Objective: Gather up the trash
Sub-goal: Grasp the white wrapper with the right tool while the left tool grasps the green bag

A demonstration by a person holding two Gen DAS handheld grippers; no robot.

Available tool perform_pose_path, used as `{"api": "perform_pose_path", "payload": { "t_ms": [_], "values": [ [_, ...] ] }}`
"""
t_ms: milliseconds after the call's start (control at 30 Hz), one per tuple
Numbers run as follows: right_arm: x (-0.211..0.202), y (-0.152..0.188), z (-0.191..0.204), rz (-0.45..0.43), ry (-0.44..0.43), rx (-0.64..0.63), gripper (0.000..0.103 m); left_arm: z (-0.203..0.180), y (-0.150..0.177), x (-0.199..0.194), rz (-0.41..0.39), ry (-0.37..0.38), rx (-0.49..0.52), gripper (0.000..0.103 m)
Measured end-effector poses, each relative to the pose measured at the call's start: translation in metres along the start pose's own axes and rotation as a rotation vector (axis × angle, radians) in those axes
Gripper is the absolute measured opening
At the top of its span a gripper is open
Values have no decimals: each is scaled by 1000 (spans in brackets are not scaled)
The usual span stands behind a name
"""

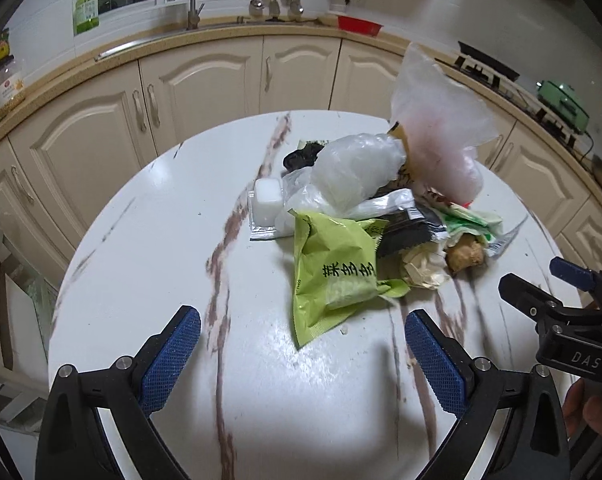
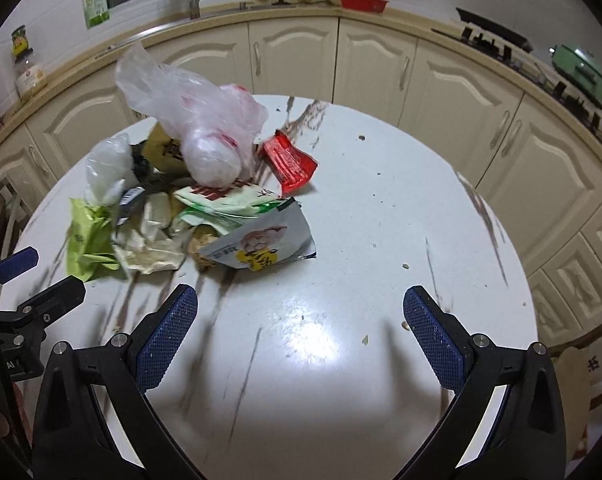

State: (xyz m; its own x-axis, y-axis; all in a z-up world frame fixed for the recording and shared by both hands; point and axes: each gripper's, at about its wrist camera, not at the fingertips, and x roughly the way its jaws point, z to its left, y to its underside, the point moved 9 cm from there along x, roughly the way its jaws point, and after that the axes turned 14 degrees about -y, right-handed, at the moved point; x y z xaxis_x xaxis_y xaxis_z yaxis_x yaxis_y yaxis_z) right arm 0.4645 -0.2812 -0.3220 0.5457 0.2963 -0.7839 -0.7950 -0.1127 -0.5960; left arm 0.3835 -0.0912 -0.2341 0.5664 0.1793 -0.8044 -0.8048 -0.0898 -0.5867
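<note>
A heap of trash lies on the round white marble table [image 1: 149, 280] [image 2: 381, 208]. In it are a lime-green snack bag [image 1: 333, 268] [image 2: 87, 240], a clear pinkish plastic bag [image 1: 441, 128] [image 2: 205, 128], a white crumpled bag [image 1: 353, 168], a red wrapper [image 2: 291, 160], a grey garlic-print pouch [image 2: 261, 246], crumpled paper [image 2: 153, 248] and a small white box [image 1: 267, 196]. My left gripper [image 1: 301, 352] is open, just short of the green bag. My right gripper [image 2: 301, 336] is open over bare tabletop, right of the heap. Each gripper shows at the edge of the other's view.
Cream kitchen cabinets [image 1: 205, 84] curve behind the table, under a counter with a sink tap [image 1: 193, 8], a green bottle [image 1: 87, 10], a red dish [image 1: 359, 25] and a stove [image 1: 489, 66]. Crumbs [image 2: 405, 267] dot the table's right side. A hand [image 1: 589, 412] holds the right gripper.
</note>
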Motion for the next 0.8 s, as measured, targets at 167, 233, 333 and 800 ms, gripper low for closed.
{"api": "perform_pose_path", "payload": {
  "t_ms": [167, 233, 333, 800],
  "values": [
    [16, -4, -8, 20, -2, -20, 99, -3, -21, 28, 24, -7, -4, 90],
    [23, -8, -10, 25, -9, -29, 98, -5, -31, 37, 24, -15, 3, 90],
    [31, -12, -9, 34, -28, -52, 83, -10, -46, 49, 25, -8, 11, 89],
    [32, -10, 2, 17, -151, -64, 11, -13, -103, 100, -7, 45, 49, 39]
  ]
}}
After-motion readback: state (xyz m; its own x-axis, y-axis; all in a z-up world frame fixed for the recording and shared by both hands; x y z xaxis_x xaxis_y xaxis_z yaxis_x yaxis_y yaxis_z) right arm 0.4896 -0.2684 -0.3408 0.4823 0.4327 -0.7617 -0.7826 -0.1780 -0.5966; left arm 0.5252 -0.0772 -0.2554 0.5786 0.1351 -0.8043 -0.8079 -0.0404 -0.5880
